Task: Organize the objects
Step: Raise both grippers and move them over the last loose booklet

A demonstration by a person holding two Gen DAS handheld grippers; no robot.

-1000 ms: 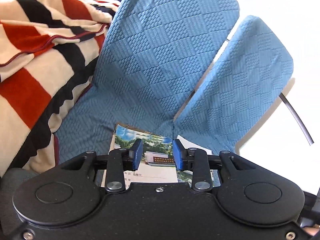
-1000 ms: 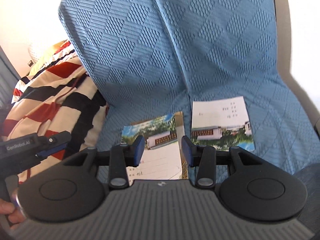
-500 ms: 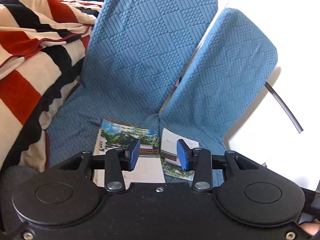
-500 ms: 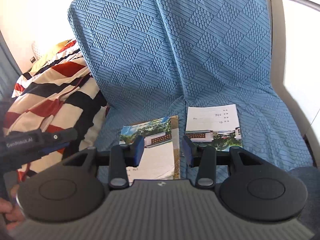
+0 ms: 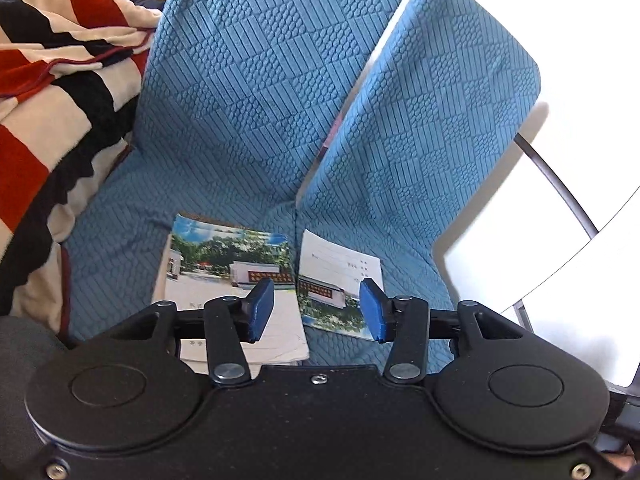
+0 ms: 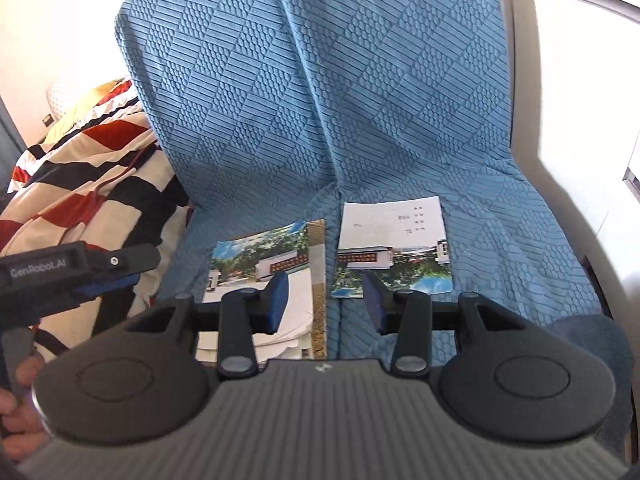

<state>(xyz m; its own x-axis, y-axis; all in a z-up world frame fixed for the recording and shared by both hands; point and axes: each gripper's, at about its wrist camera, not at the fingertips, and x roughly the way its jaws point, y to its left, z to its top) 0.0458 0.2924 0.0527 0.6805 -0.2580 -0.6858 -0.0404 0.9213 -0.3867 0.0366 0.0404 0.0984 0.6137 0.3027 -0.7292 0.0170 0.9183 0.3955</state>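
**Two booklets side by side on the blue seat, both hand-held grippers empty above them**

Blue quilted cover (image 5: 248,128) drapes the chair's back and seat, and on the far left a red, black and cream striped blanket (image 5: 44,92) is heaped against it. On the seat lie the two things I take to be mine to organise. The larger booklet (image 5: 224,276), photo cover up, sits left of the seat's centre seam, its long axis running away from me toward the backrest. The smaller booklet (image 5: 340,280) lies just beside it, right of the seam, apart from it by a narrow strip of fabric and slightly skewed.

My left hand-held gripper (image 5: 316,310) hangs over the gap between them, jaws parted and having just been opening, with nothing between the pads. My right hand-held gripper (image 6: 326,300) is likewise parted and empty, above the same gap, tilted down at the seat.

Judging by position, the left one is nearer the larger booklet's right edge and the right one nearer the smaller booklet's lower-left corner. Both lie flat, so an edge has to be lifted before either can be pinched.
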